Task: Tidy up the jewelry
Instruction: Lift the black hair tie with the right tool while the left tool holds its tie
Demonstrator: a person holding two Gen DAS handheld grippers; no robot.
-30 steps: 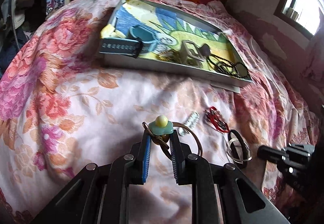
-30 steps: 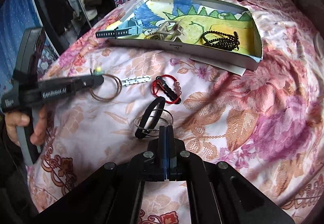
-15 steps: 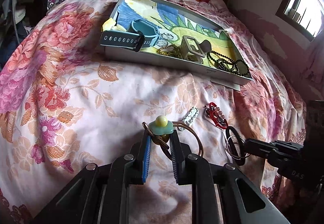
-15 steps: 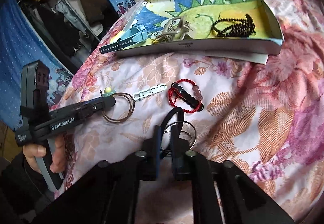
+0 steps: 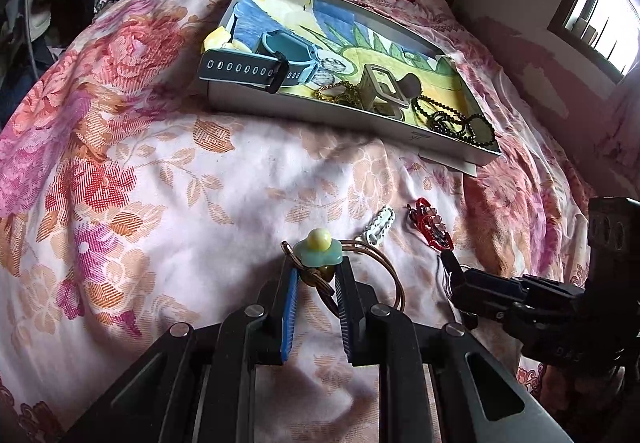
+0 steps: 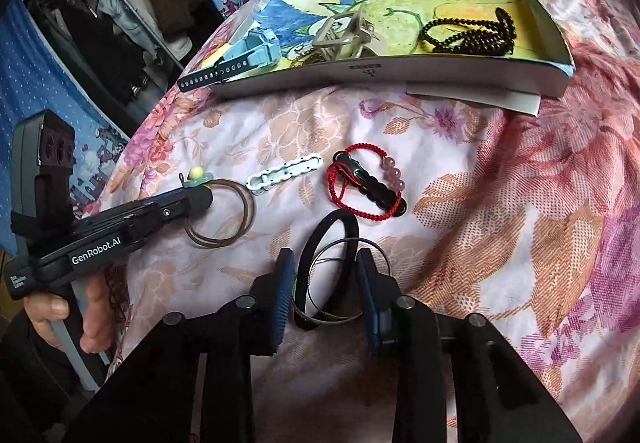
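Left wrist view: the left gripper [image 5: 316, 277] is seen low on the floral bedspread [image 5: 140, 183]. Its fingers are partly closed around a flower charm [image 5: 318, 253] with a yellow bead, to which brown wire hoops [image 5: 384, 271] are attached; whether the pads actually press the charm cannot be told. To the right, a white link clasp [image 5: 380, 229] and a red cord bracelet [image 5: 430, 227] are laid on the cloth, apart from each other. At the far right, the right gripper [image 5: 450, 271] is visible from the side.

A shallow grey tray [image 5: 320, 109], lined with a dinosaur drawing, is placed further up the bed. From left to right, it is occupied by a blue watch [image 5: 280, 57] whose dark strap overhangs the left rim, a gold chain [image 5: 340, 93], a square metal buckle [image 5: 382, 87] and a string of black beads [image 5: 456, 121] in the right corner.

Right wrist view: the left gripper [image 6: 200, 191] is shown at the left, held by a hand [image 6: 68, 317]. The right gripper [image 6: 326, 267] is held open, with one finger on each side of a black band [image 6: 320, 243] and a thin silver ring [image 6: 340, 283]; neither item is gripped. The red cord bracelet [image 6: 368, 183], with pink beads and a black clasp, is located just beyond the band. The tray [image 6: 400, 73] is seen at the top.
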